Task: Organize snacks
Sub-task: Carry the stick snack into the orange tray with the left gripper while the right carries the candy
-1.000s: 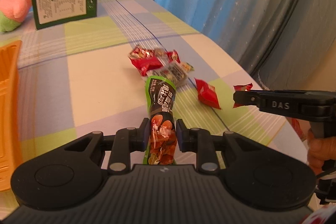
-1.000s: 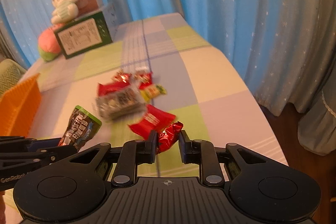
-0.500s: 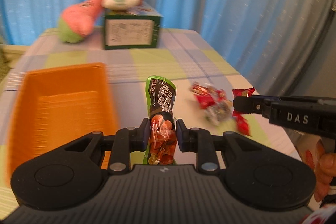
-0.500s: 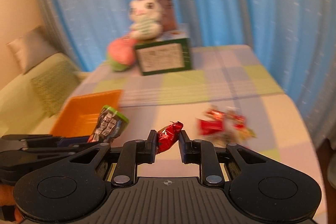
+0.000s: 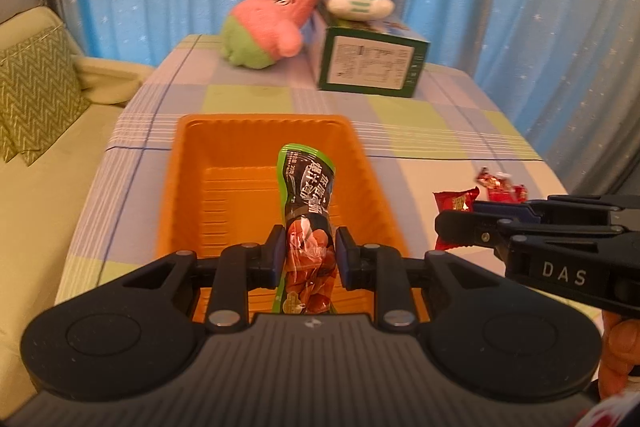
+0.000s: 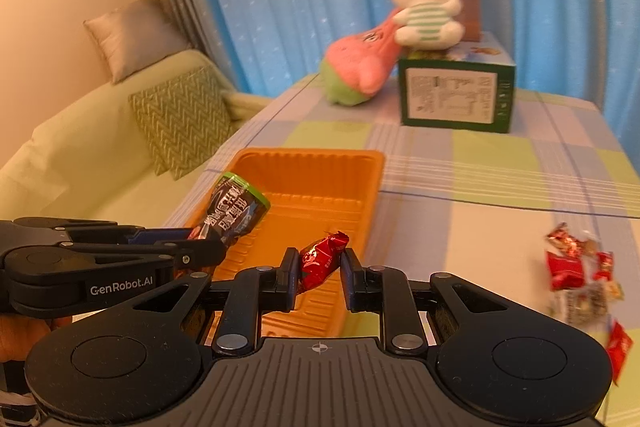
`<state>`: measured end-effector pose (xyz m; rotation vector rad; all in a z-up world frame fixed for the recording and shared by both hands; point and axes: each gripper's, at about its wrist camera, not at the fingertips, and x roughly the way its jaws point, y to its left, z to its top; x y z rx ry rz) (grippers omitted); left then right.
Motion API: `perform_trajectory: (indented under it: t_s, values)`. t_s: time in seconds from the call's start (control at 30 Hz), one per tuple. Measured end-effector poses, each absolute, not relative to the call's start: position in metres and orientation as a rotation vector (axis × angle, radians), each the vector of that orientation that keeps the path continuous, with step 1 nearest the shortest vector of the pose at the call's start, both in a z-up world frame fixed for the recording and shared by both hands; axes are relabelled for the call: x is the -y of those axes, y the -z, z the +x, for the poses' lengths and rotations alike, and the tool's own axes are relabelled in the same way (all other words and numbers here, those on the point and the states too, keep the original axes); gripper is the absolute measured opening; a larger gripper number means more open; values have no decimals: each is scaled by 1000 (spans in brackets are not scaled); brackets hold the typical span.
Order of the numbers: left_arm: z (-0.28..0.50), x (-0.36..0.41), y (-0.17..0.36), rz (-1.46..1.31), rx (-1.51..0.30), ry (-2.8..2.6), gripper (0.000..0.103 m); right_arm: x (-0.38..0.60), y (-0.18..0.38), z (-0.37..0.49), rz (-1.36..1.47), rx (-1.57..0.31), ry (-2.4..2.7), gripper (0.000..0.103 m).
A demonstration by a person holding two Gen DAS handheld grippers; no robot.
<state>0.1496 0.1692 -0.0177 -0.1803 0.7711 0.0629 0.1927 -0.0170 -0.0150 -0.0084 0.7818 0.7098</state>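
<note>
Snack packet (image 5: 306, 211), long green-and-black pouch: clamped near its lower end by the left gripper (image 5: 307, 259), long axis running away from the camera, top end pointing up over the orange tray (image 5: 192, 147). Red wrapped candy (image 6: 322, 259): pinched between the closed fingers of the right gripper (image 6: 320, 277), tilted, upper twist up-right, above the tray's near end. Remaining snacks (image 6: 576, 271): loose on the checked tablecloth (image 6: 480, 187), right of the tray.

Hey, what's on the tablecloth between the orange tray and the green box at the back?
Nothing: bare checked tablecloth separates the orange tray from the green box. Both wrist views show it.
</note>
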Motion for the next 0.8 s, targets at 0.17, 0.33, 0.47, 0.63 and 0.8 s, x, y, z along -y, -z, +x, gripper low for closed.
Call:
perform_trajectory:
  t_s: [0.17, 0.33, 0.47, 0.63, 0.8]
  values:
    - [155, -184, 30, -192, -785, -78, 23, -2, 31, 202, -31, -806, -729, 22]
    - [161, -192, 39, -206, -792, -81, 23, -12, 41, 208, -41, -824, -734, 22]
    - [165, -195, 46, -207, -793, -95, 28, -16, 46, 210, -46, -832, -735, 22]
    - [160, -203, 49, -222, -792, -122, 34, -18, 52, 213, -51, -844, -734, 22]
    - [150, -211, 44, -234, -780, -144, 34, -23, 54, 213, -59, -847, -741, 22]
